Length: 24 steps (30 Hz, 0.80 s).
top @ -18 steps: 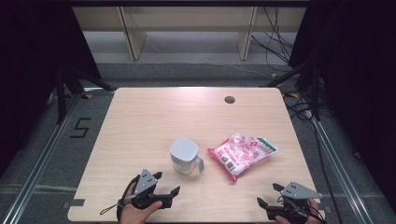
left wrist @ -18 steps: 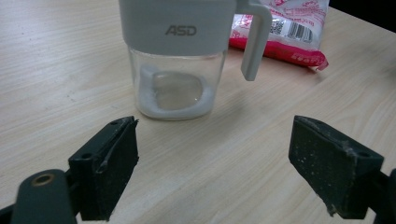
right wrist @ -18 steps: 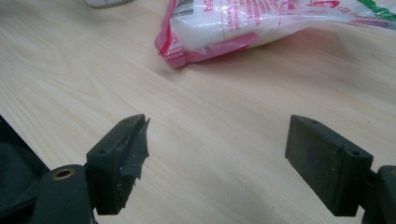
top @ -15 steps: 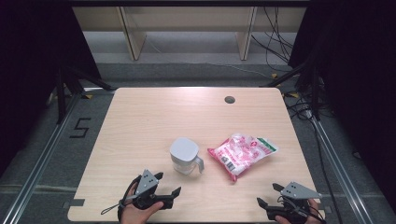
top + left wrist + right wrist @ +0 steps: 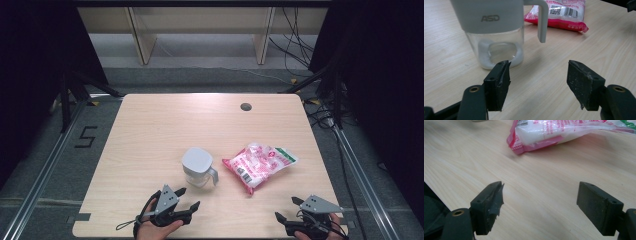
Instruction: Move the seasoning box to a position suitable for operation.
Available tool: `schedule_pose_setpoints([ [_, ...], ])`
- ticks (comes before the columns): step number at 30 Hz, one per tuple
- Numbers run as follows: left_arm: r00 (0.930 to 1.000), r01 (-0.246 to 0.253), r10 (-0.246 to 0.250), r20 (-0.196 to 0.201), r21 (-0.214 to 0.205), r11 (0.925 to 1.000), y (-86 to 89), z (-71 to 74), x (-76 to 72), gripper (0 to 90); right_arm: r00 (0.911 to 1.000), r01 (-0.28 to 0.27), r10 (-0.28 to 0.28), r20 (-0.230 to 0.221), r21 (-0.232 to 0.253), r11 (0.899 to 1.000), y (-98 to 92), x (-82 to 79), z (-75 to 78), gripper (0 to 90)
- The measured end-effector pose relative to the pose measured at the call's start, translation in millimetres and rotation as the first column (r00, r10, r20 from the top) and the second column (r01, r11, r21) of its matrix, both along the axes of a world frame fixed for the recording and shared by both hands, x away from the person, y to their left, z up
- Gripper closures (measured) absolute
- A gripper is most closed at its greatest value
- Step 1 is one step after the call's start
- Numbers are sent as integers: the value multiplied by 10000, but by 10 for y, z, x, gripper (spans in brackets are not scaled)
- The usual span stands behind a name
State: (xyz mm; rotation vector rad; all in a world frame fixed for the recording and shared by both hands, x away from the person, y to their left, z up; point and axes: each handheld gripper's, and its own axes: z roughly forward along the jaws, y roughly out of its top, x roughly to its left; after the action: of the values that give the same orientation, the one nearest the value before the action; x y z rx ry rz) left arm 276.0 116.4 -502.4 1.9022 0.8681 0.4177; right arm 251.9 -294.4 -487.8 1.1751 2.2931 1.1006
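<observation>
Two claws rest at the near edge of a pale wooden counter (image 5: 165, 130), each in one of the person's hands, and both stand with jaws spread and nothing between them. The left claw (image 5: 187, 199) sits at the near left, its jaws wide apart and pointed toward the middle of the counter; in the left gripper view (image 5: 537, 75) bare wood shows between the two black pads, which touch no object. The right claw (image 5: 287, 210) sits at the near right corner, jaws equally parted; in the right gripper view (image 5: 539, 197) the gap between its pads is empty too.

Just ahead of the left claw stands the jug (image 5: 198, 166) — upright, near the counter's middle, a little beyond the jaw tips and not touching them. In the left gripper view the jug (image 5: 496, 32) rises just behind the left-hand jaw: a grey upper body with lettering, a clear lower part holding something white at the bottom, and a grey handle hanging toward the open gap.

Beside the jug, to its right and apart from it, lies the bag (image 5: 259, 165) — a flat pink-and-white packet with a green end and a barcode, lying on its side. It is farther from the right claw than the jug is from the left; in the right gripper view the bag (image 5: 554, 132) lies well beyond the jaws, its red-trimmed corner nearest.
</observation>
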Motion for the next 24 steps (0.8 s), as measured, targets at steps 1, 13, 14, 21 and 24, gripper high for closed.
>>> schedule_pose_setpoints([
  [1, 9999, 161, -161, 54, 104, 9998, -20, -2, 3, 343, 10000, -37, 37, 35, 58, 10000, 0, 2, -5, 221],
  [13, 9987, 458, -468, 201, 494, 9977, -459, -7, 146, 357, 9999, 97, -96, 114, -56, 9999, -22, -9, -5, 223],
  [14, 9987, 458, -468, 201, 494, 9977, -459, -7, 146, 370, 9999, 97, -96, 114, -56, 9999, -22, -9, -5, 223],
  [21, 9996, -60, 48, 285, 413, 9991, -629, -65, 285, 481, 9991, -210, 216, 353, -191, 9996, -19, 9, -18, 223],
  [24, 9973, -283, 241, 699, 603, 9978, -653, -76, 352, 512, 9997, -192, 192, 163, 18, 9998, -9, 1, -16, 222],
])
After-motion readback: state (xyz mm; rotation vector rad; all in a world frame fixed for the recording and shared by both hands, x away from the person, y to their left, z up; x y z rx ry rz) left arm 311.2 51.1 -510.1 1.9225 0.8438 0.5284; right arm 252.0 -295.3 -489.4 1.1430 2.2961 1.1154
